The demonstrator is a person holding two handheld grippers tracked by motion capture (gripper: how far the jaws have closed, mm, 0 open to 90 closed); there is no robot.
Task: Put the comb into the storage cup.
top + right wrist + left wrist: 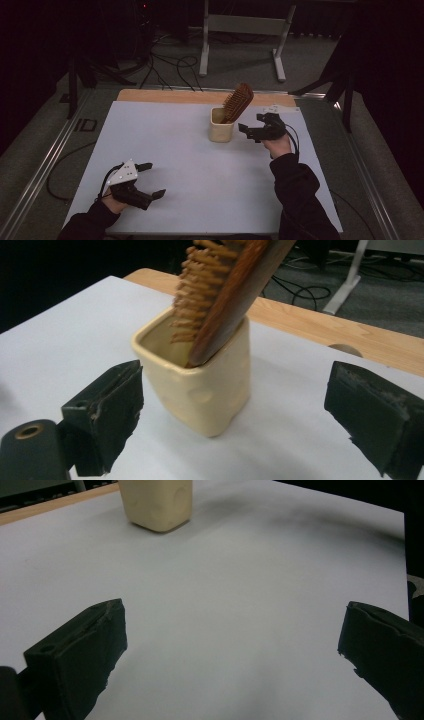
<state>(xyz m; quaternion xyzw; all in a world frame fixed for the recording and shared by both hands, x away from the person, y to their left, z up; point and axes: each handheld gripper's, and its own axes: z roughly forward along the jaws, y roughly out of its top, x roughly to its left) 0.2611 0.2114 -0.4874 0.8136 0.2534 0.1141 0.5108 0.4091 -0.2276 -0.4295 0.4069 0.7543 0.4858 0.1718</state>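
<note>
Right tool [248,132] hovers with its jaws spread wide, gripping nothing, the cream cup [221,131] just ahead of them with the wooden hairbrush [237,102] leaning inside. Left tool [151,179] gapes wide and empty too, low over the tabletop [190,170], well back from the cup.

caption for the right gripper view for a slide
Open right gripper faces a cream cup holding a wooden hairbrush.
</note>
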